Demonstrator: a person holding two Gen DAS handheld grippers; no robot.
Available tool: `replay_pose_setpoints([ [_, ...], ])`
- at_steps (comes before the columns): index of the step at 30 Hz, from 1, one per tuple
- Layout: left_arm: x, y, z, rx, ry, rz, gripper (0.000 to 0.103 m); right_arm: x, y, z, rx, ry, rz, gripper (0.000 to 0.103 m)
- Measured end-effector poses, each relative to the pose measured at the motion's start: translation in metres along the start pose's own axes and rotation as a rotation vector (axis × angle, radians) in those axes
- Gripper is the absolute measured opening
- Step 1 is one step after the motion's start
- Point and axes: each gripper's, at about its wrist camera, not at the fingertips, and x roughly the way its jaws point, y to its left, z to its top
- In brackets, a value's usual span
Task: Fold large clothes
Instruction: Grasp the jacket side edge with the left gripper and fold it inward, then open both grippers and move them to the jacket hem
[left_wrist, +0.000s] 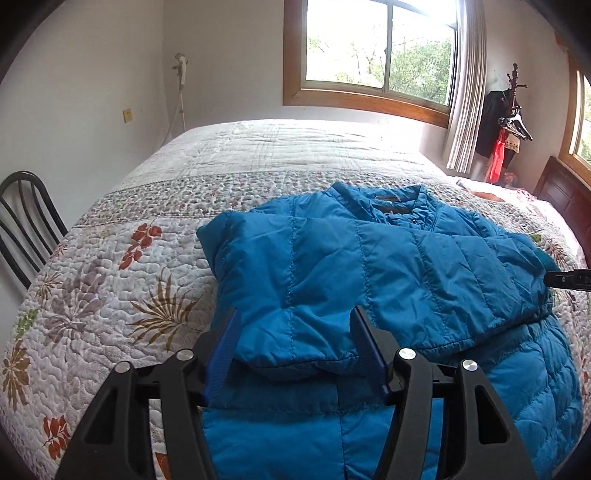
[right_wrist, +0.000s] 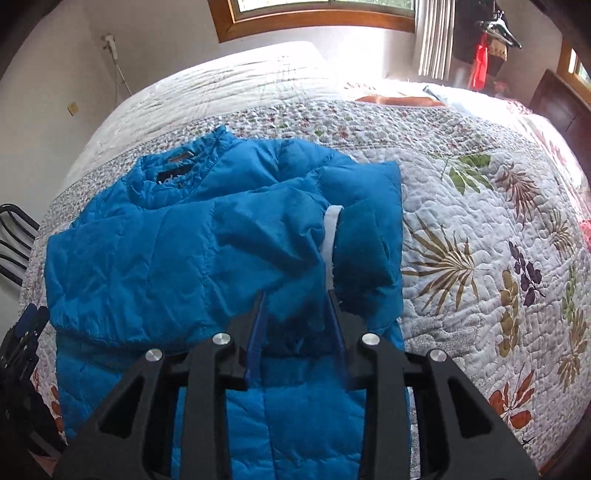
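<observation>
A blue quilted jacket lies on the flowered quilt of the bed, collar towards the window, with a sleeve folded across its chest. My left gripper stands open, its fingers wide apart on either side of the folded sleeve's left end. In the right wrist view the jacket fills the left half. My right gripper is shut on the bunched sleeve near its cuff, beside a white strip. The left gripper shows at that view's left edge.
The quilt spreads wide to the right and beyond the collar. A black metal chair stands by the bed's left side. A coat stand with clothes and a dark headboard are at the far right.
</observation>
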Motion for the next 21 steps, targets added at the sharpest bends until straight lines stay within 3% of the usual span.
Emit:
replay_pose_setpoints([
  [7, 0.031, 0.0, -0.009, -0.002, 0.083, -0.014, 0.048, 0.029, -0.004, -0.002, 0.005, 0.058, -0.002, 0.031],
  [12, 0.043, 0.0, -0.013, 0.021, 0.104, -0.009, 0.048, 0.051, -0.013, -0.001, 0.034, 0.099, 0.044, 0.033],
  [21, 0.046, 0.004, -0.013, 0.024, 0.105, -0.016, 0.049, 0.044, -0.013, -0.001, 0.036, 0.09, 0.058, 0.033],
])
